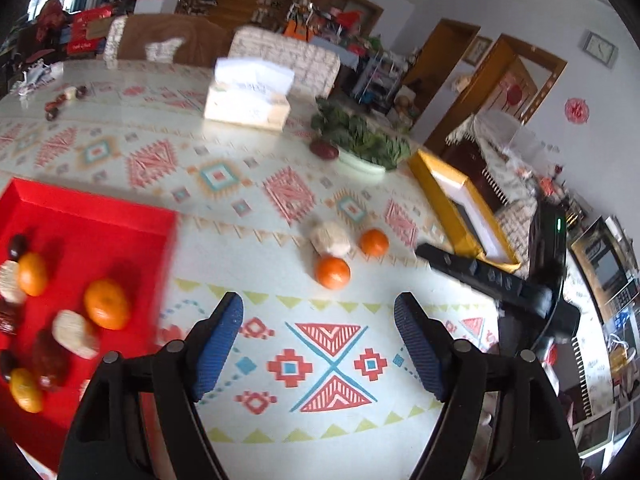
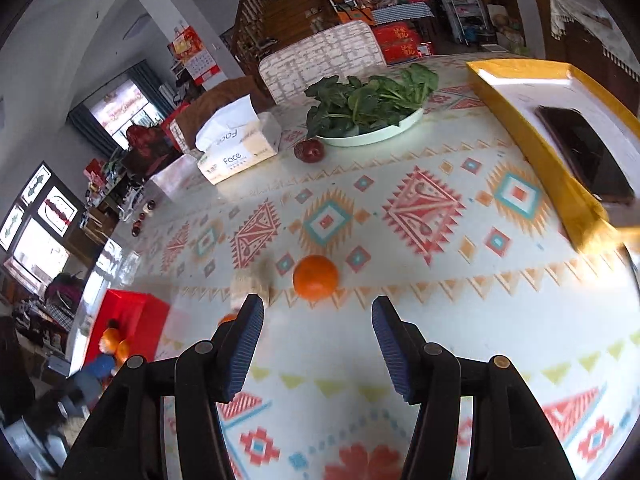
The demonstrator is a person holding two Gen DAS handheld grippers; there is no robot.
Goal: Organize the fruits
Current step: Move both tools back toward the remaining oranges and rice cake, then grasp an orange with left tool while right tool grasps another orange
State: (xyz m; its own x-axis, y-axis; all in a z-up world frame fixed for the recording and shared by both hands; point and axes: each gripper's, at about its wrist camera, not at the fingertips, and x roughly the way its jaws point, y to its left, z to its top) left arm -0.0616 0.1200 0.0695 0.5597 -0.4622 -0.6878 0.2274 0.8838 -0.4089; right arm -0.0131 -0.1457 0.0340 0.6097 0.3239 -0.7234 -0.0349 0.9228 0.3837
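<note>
A red tray at the left holds several tangerines, pale cakes and dark fruits; it also shows in the right wrist view. On the patterned tablecloth lie two tangerines and a pale round cake. My left gripper is open and empty, just short of them. My right gripper is open and empty, with one tangerine just beyond its fingertips and the cake by its left finger. A dark red fruit lies by the plate of greens. The right gripper's arm shows in the left wrist view.
A white plate of leafy greens and a tissue box stand at the far side. A yellow tray holding a dark phone sits at the right. Small items lie at the far left corner. Chairs stand behind the table.
</note>
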